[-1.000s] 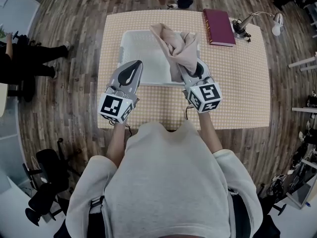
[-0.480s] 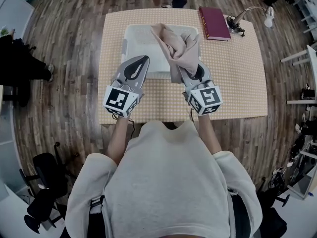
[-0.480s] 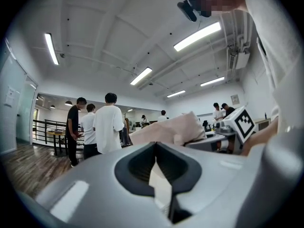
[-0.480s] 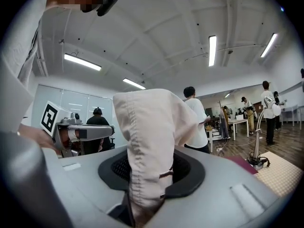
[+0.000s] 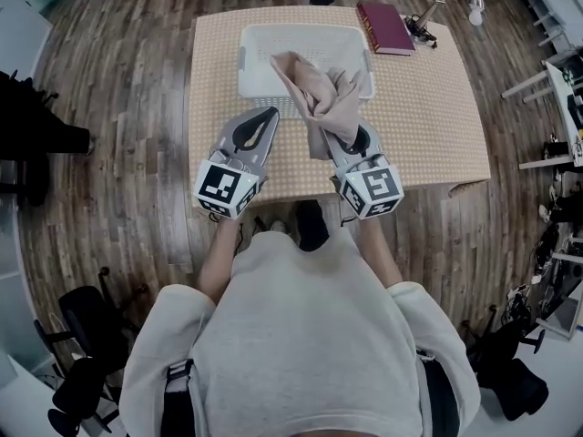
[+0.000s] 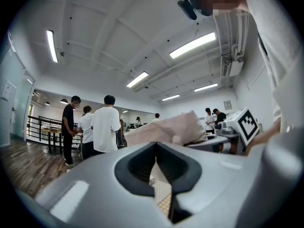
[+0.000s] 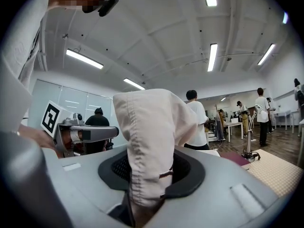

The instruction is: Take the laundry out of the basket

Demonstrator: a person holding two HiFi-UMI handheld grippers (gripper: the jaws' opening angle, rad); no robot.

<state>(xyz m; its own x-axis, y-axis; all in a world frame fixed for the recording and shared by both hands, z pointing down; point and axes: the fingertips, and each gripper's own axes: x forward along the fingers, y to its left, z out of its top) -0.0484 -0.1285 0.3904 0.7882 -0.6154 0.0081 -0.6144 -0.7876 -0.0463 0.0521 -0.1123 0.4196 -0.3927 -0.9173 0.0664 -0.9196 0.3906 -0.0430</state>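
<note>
A beige garment [image 5: 321, 94] hangs bunched from my right gripper [image 5: 346, 135], which is shut on it and held above the table in front of the white laundry basket [image 5: 258, 44]. In the right gripper view the garment [image 7: 149, 127] rises out of the gripper [image 7: 151, 177], with the cloth pinched between the dark pads. Nothing else shows in the part of the basket that I can see. My left gripper [image 5: 264, 118] hovers to the left of the garment, shut with nothing in it. In the left gripper view that gripper [image 6: 156, 148] points toward the garment [image 6: 166, 129].
The table [image 5: 428, 107] has a checked cloth. A maroon book [image 5: 385, 27] and a desk lamp [image 5: 453, 7] lie at its far right corner. Wooden floor surrounds the table. Several people stand in the room beyond.
The garment has come up and back from over the basket's right side toward the table's near edge. Both grippers have drawn back with it, and the table now looks farther away.
</note>
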